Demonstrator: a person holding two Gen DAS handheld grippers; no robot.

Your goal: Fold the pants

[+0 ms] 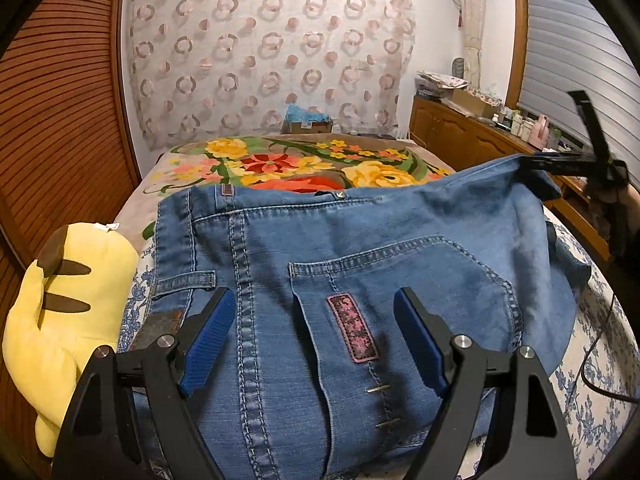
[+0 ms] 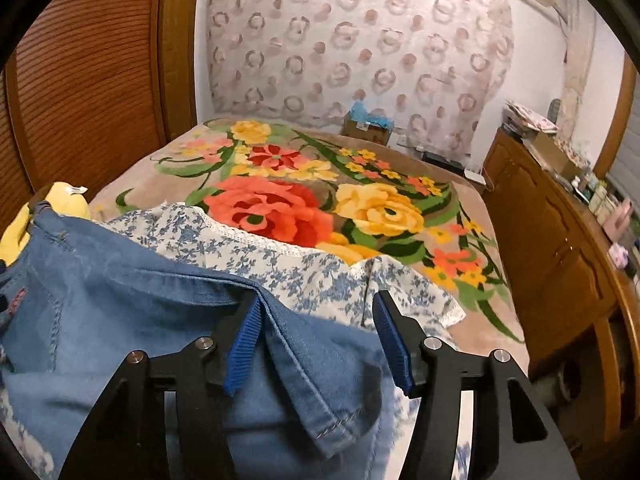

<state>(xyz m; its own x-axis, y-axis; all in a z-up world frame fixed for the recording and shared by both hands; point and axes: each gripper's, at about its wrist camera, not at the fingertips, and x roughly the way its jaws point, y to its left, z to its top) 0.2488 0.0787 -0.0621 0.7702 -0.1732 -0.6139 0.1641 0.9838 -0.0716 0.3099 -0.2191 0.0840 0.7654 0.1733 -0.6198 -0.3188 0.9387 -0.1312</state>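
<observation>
Left wrist | left gripper (image 1: 314, 344) wide open above jeans (image 1: 360, 240) | right gripper (image 2: 316, 344) open astride hem

Warm, dim indoor light, soft shadows, strong fisheye bending with dark corners, slight motion blur at edges.

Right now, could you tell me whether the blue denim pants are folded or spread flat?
Partly folded: the blue denim pants lie doubled, one edge lifted beside the right gripper.
</observation>
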